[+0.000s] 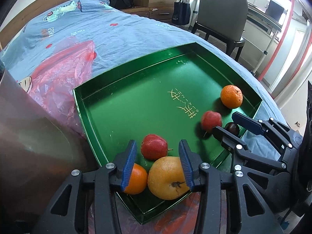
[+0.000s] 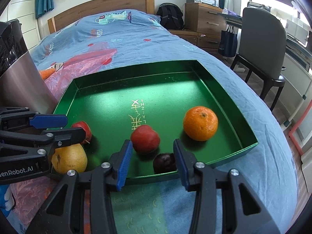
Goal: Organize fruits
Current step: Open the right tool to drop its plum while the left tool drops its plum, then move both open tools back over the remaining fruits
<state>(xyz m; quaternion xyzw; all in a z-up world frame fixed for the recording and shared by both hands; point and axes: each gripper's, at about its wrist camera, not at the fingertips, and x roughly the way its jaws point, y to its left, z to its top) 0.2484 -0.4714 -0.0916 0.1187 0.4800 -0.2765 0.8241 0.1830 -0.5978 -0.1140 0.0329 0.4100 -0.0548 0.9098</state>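
A green tray (image 1: 87, 99) (image 2: 243, 117) lies on the bed. At its near corner my left gripper (image 1: 158, 142) (image 2: 76, 126) stands open over a small red apple (image 1: 154, 149) (image 2: 83, 128), a yellow pear (image 1: 167, 177) (image 2: 69, 159) and an orange (image 1: 136, 179); neither pad presses on any of them. My right gripper (image 2: 152, 142) (image 1: 234, 125) is open at the tray's other near corner. A dark round fruit (image 2: 164, 162) (image 1: 232, 128) lies loose between its fingers. Just ahead sit a second red apple (image 2: 145, 141) (image 1: 211, 120) and another orange (image 2: 200, 123) (image 1: 231, 96).
A red plastic bag (image 1: 64, 74) (image 2: 87, 62) lies left of the tray, with a carrot (image 2: 46, 73) on it. A tall metal cylinder (image 1: 29, 126) (image 2: 17, 81) stands close on the left. The bed's edge runs on the right, with a chair (image 2: 261, 44) beyond.
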